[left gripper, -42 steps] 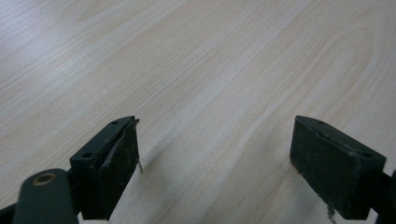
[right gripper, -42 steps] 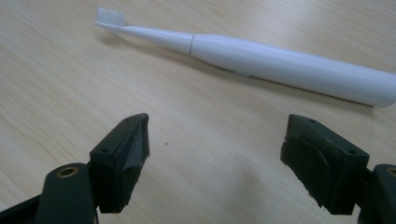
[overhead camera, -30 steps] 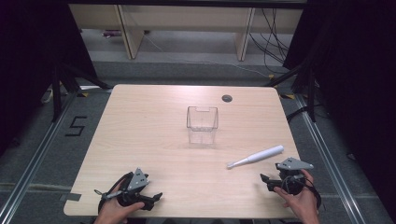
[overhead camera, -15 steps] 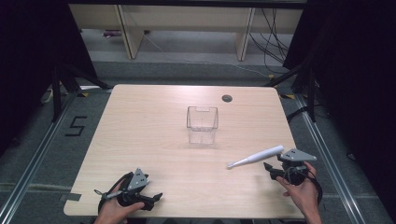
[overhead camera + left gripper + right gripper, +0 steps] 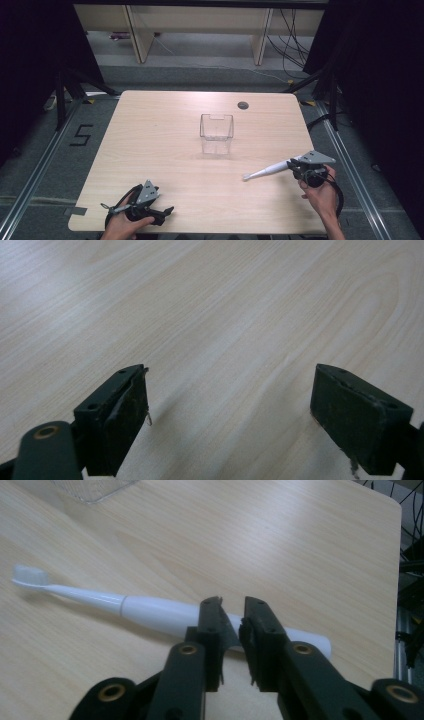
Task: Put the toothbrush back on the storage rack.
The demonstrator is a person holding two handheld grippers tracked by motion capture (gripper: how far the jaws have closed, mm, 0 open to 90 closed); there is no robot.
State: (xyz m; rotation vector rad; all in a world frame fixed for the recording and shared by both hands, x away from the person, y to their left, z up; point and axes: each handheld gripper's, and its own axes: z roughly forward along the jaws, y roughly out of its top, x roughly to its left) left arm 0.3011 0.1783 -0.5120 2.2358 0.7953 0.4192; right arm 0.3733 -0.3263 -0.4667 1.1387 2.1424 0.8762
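Toothbrush (image 5: 267, 171) flat on the surface (image 5: 165, 135), right of the clear box (image 5: 216, 131); right gripper (image 5: 233, 611) at its handle, fingers (image 5: 210, 630) nearly together, unclear whether pinching; left gripper (image 5: 230, 395) low at the near edge, fingers (image 5: 117, 415) spread over bare wood.
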